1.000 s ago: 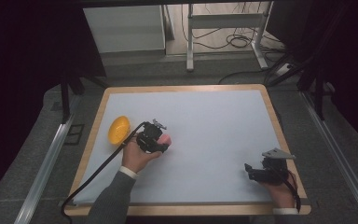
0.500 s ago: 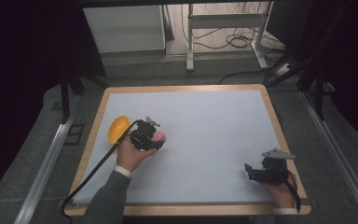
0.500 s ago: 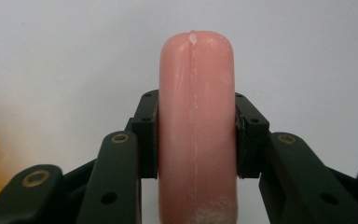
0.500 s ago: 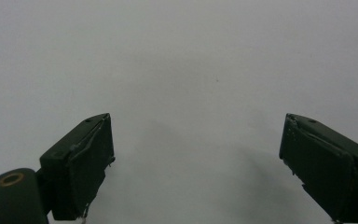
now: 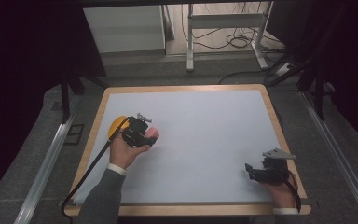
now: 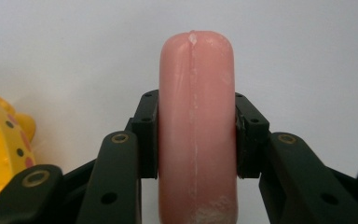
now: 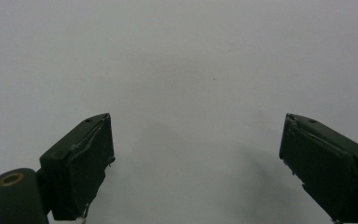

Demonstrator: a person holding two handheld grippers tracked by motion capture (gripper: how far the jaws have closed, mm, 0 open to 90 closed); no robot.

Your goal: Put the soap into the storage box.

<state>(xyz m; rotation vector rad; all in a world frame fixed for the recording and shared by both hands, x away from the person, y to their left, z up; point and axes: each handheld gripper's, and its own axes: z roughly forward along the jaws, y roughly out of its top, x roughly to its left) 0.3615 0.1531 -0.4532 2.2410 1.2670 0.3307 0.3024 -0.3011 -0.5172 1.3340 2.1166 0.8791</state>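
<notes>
My left gripper [image 6: 196,135] is shut on a pink sausage-shaped object [image 6: 196,116], which stands upright between the pads and reaches above them. From above, that gripper [image 5: 150,135] is over the left part of the table, with the pink object [image 5: 153,135] at its tip. A yellow object [image 5: 116,124] with coloured dots lies just left of it, also seen at the left edge [image 6: 0,144] of the left gripper view. My right gripper [image 7: 196,154] stands open over bare tabletop with nothing between its fingers. It rests near the front right corner [image 5: 253,171].
The table [image 5: 205,140] has a pale blue-grey top and a wooden rim. A black cable [image 5: 88,172] trails from the left gripper over the front left edge. Metal rails run along both sides of the table, and table legs and cables stand behind it.
My left gripper, still holding the pink object, has moved left and slightly away, closer to the yellow object. The right gripper has kept still.
</notes>
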